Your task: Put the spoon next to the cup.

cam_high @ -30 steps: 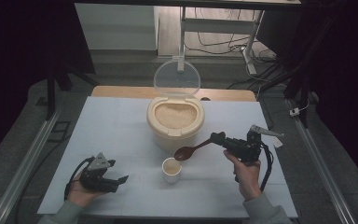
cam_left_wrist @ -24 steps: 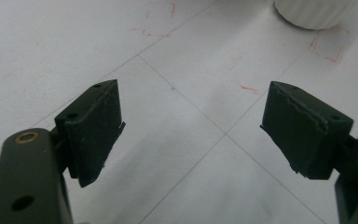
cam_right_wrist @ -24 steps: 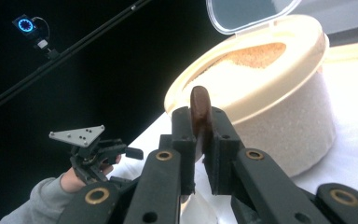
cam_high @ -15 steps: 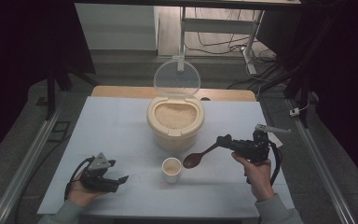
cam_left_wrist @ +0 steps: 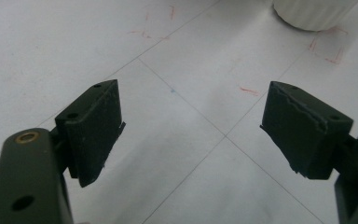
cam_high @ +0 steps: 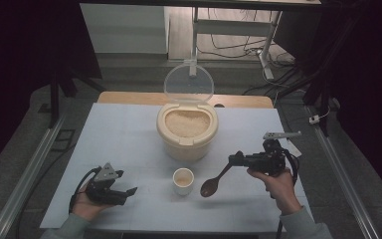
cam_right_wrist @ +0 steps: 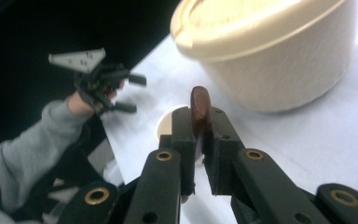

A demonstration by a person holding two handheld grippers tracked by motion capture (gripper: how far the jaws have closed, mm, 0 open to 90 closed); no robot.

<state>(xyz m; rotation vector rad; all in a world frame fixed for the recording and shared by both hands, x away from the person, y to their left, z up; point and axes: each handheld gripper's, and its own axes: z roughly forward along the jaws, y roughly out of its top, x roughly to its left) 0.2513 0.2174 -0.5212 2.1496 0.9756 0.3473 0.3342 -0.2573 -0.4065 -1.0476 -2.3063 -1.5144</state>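
My right gripper (cam_high: 235, 159) pinches the spoon (cam_high: 215, 181) by its handle, bowl low beside the cup (cam_high: 183, 180), just off the table (cam_high: 129, 139). To set it down well, I'd lower it flat, clear of the cup, and only then let go. My left gripper (cam_high: 124, 191) rests spread and empty. Since half a second ago the spoon has swung away from the cup and dropped; the bin (cam_high: 187, 130) hasn't moved.

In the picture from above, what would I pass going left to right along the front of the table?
left gripper → small cup → brown spoon → right gripper
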